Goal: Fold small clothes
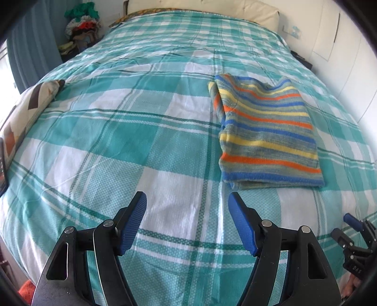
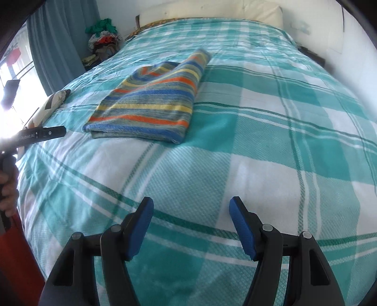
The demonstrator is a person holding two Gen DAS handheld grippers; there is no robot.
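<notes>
Striped garment [image 1: 268,131] folded on checked bedspread [image 1: 141,141], left gripper [image 1: 187,207] wide and empty, right gripper [image 2: 190,211] wide and empty, lettering unreadable.

Bed [image 1: 141,117] fills both frames, teal/white plaid cover. Cream headboard [image 1: 202,9] at top, white wall [image 1: 348,70] at right. Blue curtain [image 2: 61,42] upper left, window [image 2: 14,77] beside it blown out with daylight. Clothes pile [image 1: 82,26] in upper-left corner. Patterned cushion [image 1: 30,106] at left edge.

A teal plaid bed [image 1: 141,131] lies under the fingers; far beyond them a cream pillow [image 1: 205,9], a clothes heap [image 1: 82,26] beyond-left.
</notes>
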